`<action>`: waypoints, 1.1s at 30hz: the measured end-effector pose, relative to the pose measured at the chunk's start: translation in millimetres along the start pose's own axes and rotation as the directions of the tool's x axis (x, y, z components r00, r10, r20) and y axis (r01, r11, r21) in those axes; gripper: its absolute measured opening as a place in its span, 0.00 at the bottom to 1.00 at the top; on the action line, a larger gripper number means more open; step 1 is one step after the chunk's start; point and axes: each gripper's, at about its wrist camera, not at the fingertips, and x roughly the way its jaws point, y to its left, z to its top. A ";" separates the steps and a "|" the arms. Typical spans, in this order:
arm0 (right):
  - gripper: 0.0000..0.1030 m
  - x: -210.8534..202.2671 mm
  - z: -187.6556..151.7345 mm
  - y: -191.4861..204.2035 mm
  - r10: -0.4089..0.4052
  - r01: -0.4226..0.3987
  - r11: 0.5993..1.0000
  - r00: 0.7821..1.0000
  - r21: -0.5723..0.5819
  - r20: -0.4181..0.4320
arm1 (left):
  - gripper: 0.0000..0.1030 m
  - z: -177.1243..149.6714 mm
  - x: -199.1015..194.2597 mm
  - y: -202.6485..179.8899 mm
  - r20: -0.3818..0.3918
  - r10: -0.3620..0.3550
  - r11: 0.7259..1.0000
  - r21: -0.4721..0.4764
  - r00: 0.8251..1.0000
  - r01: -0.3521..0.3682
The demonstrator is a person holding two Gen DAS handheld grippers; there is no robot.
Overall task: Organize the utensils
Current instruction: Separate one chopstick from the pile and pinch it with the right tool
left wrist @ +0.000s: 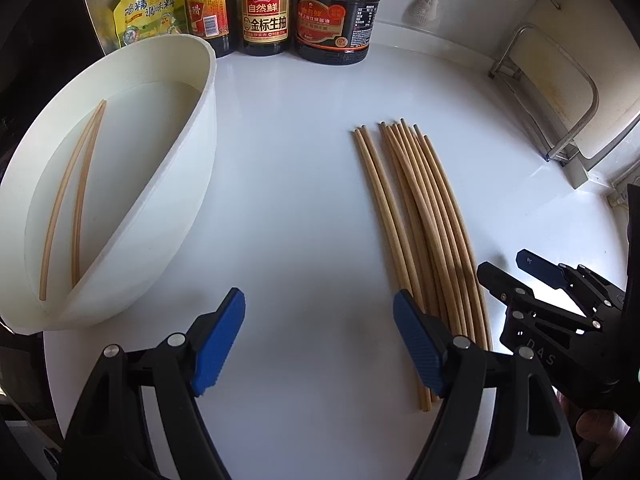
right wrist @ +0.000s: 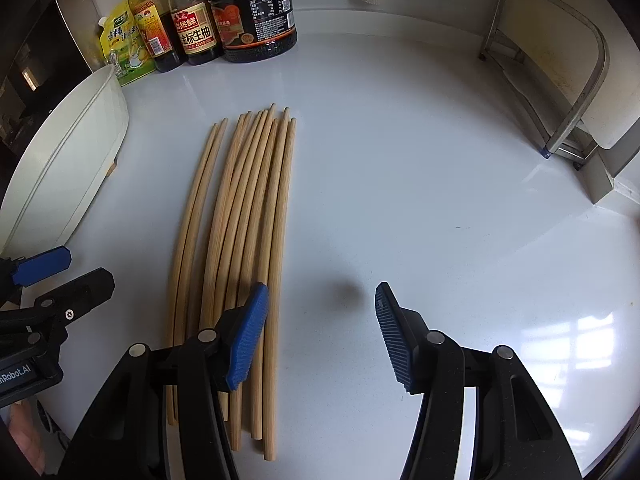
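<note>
the left gripper [left wrist: 318, 340] has its fingers wide apart and holds nothing. the loose chopsticks [left wrist: 420, 220] lie on the counter [left wrist: 300, 160] just behind its right finger. the right gripper [right wrist: 320, 336] is also wide and empty, with the same chopsticks passing under its left finger [right wrist: 248, 336]. two chopsticks [left wrist: 72, 200] lie in the white container [left wrist: 188, 160], beyond the left gripper's left finger.

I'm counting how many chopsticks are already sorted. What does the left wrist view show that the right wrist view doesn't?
Only the left wrist view looks into the white container: two chopsticks lie inside it.

Only the right wrist view shows the near ends of the chopstick bundle, uneven, and bare counter to its right.

Both show the bundle on the counter, the sauce bottles at the back, the metal rack, and both grippers open and empty: left gripper, right gripper.
</note>
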 end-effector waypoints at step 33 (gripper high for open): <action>0.52 3.5 -15.4 -22.2 -0.027 0.027 1.000 0.999 -0.008 0.048 | 0.73 6.1 27.1 -27.1 -0.003 0.035 0.999 -0.010 0.999 -0.035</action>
